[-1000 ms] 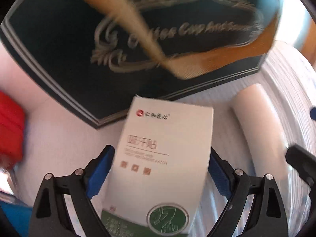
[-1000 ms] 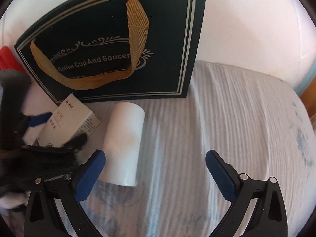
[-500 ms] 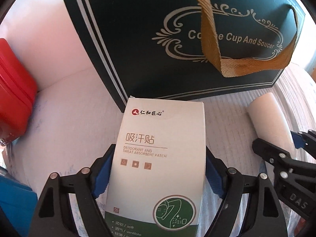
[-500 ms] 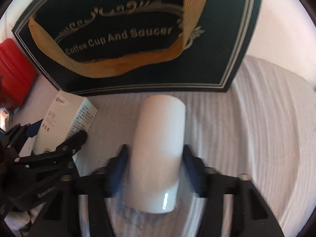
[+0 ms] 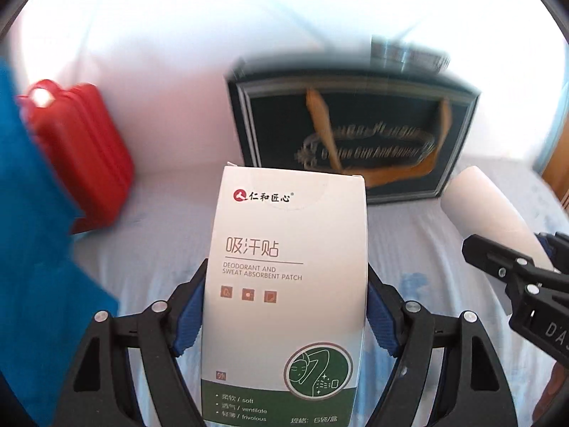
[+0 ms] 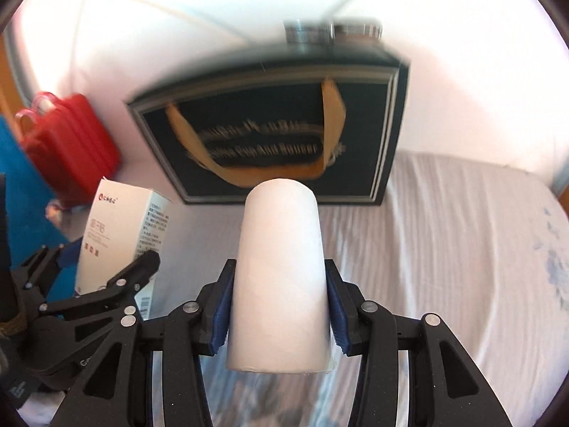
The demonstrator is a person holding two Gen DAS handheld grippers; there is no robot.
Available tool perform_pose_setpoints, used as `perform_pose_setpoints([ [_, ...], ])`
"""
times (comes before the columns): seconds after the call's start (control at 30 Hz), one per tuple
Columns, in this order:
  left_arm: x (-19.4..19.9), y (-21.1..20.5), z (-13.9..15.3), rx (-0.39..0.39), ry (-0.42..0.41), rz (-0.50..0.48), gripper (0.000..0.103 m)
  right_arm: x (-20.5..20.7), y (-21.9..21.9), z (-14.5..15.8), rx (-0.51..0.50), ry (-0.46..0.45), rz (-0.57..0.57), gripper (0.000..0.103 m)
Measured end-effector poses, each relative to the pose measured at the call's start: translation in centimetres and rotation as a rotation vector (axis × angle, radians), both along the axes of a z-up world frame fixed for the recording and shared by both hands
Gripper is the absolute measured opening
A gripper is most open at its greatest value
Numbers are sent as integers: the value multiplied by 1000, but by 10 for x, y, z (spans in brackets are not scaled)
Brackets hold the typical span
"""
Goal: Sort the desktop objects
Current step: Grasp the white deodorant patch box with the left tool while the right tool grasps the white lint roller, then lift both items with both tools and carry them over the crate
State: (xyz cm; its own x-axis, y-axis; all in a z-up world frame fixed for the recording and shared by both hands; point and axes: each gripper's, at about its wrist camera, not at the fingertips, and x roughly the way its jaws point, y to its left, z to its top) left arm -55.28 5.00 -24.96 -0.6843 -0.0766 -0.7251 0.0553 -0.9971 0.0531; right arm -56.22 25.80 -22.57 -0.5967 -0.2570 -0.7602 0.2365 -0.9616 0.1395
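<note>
Striped bedsheet (image 6: 444, 249) | left gripper (image 5: 284, 316) fingers closing, gripping patch box (image 5: 288, 267) | right gripper (image 6: 277, 316) clamps white roll (image 6: 281, 274)

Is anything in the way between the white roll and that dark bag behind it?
Nothing visible. The right tool grips the roll, and only bare striped cloth lies between it and the bag. The box in the left tool sits off to the side.

White-and-green carton (image 5: 288, 284); plain white roll (image 6: 281, 277); dark bag (image 6: 277, 135) with silver border, tan handle; red ribbed case (image 5: 81, 149); pale striped surface (image 6: 444, 249).
</note>
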Motion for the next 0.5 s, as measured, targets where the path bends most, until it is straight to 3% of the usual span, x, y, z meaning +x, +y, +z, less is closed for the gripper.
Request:
perform_pose_setpoints([
  [0.2, 62, 14, 86, -7, 128, 27, 77, 63, 5, 75, -14, 122, 14, 45],
  [0.5, 211, -4, 195, -51, 313, 120, 77, 170, -21, 185, -62, 311, 119, 45],
])
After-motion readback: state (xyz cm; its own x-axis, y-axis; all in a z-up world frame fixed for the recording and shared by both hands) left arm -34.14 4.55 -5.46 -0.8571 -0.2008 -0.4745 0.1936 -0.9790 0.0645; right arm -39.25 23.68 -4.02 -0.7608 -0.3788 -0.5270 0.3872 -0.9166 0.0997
